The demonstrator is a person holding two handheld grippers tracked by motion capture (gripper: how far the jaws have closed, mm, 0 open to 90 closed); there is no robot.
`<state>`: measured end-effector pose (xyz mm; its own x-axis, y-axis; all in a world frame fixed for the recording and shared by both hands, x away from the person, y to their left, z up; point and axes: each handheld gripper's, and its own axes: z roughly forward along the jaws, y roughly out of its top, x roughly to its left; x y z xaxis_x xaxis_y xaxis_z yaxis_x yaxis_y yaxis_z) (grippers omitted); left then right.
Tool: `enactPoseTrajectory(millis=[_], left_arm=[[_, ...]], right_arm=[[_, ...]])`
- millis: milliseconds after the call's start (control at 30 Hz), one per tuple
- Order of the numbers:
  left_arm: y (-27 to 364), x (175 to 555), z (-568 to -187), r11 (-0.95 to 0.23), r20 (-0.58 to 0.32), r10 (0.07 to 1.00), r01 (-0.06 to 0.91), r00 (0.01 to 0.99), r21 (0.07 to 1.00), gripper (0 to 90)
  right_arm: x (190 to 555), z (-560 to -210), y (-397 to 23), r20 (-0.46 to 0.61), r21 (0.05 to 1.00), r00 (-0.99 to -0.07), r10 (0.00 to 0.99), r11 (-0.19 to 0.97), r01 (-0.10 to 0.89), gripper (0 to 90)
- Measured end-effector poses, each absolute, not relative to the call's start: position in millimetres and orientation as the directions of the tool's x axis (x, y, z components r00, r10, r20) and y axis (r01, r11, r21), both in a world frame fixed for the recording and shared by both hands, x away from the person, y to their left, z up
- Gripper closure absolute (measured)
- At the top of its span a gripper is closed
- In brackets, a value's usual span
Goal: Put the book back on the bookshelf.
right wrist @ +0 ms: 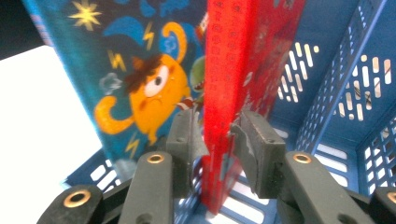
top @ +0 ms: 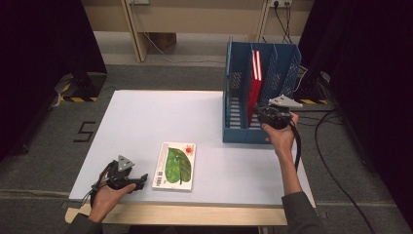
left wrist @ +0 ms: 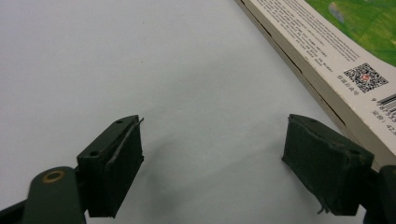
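I read the job as filing books into the blue rack (top: 243,131), and I'd say it's about halfway. From my feed the red book (top: 254,83) stands upright in the rack's middle slot, next to another book with a cartoon monster cover (right wrist: 135,93) leaning beside it. My right gripper (right wrist: 217,140) is at the rack's near end with the red book's edge between its jaws; the pads look just off the cover with a sliver of gap on each side, so I take it as let go rather than clamped. The green leaf book (top: 175,165) lies flat on the white table (top: 146,112), well to the left of the rack and nearer me. My left gripper (left wrist: 212,154) rests just beside that book, jaws spread wide with nothing in them. Left to do, I judge: withdraw the right one, then lift the leaf book and slot it into the rack.
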<state>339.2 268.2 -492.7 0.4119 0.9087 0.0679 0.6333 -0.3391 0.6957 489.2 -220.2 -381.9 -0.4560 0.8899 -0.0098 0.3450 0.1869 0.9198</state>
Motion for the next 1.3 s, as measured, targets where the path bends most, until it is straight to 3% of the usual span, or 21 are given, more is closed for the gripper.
enactPoseTrajectory(millis=[333,867,1300], left_arm=[[268.1,339.1,-492.5,-0.341,0.069,0.908,0.631,0.414,0.697,19.0],[269.3,338.7,-492.4,-0.343,0.070,0.907,0.631,0.415,0.696,18.8],[269.6,338.9,-492.5,-0.342,0.073,0.908,0.630,0.413,0.697,18.5]], right_arm=[[477.0,-387.4,-224.5,0.036,0.922,-0.448,0.893,0.143,0.360,52.9],[458.2,-387.1,-233.3,0.115,0.933,-0.420,0.900,0.048,0.357,22.7],[442.9,-388.0,-223.4,0.136,0.938,-0.457,0.879,0.034,0.344,19.9]])
